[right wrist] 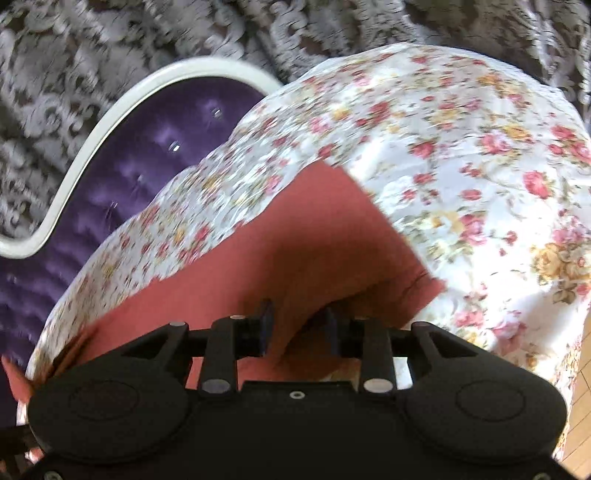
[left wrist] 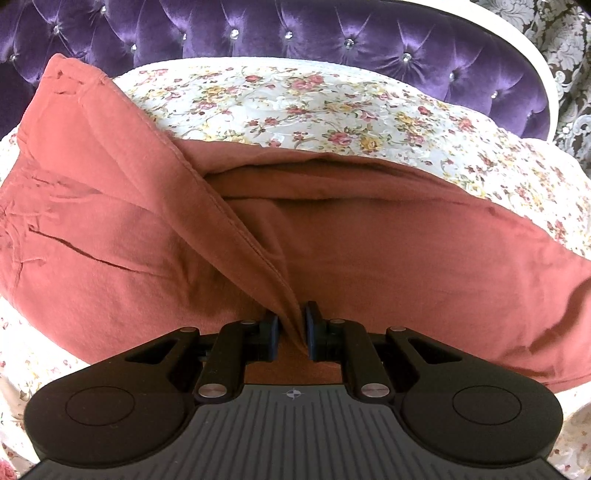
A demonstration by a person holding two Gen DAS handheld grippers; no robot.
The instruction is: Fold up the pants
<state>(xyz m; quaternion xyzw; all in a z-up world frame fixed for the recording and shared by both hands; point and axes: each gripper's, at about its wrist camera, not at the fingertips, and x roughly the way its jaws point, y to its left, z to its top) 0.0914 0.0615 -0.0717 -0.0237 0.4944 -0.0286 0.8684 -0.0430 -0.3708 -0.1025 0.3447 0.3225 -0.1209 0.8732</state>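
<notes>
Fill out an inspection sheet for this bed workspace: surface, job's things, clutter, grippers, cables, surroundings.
Surface: floral bedspread, lightly rumpled.
Job's things: rust-red pants lying across the bed, one edge lifted into a ridge.
Clutter: nothing seen.
Grippers: left gripper shut on the lifted pants edge; right gripper open, with pants fabric between its jaws, not pinched.
Cables: nothing seen.
Surroundings: purple tufted headboard with white frame; grey patterned wallpaper; wood floor at the bed's side.

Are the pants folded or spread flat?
Partly folded: the pants have one layer doubled over another on the bed, the left gripper pinching the fold's edge.
</notes>
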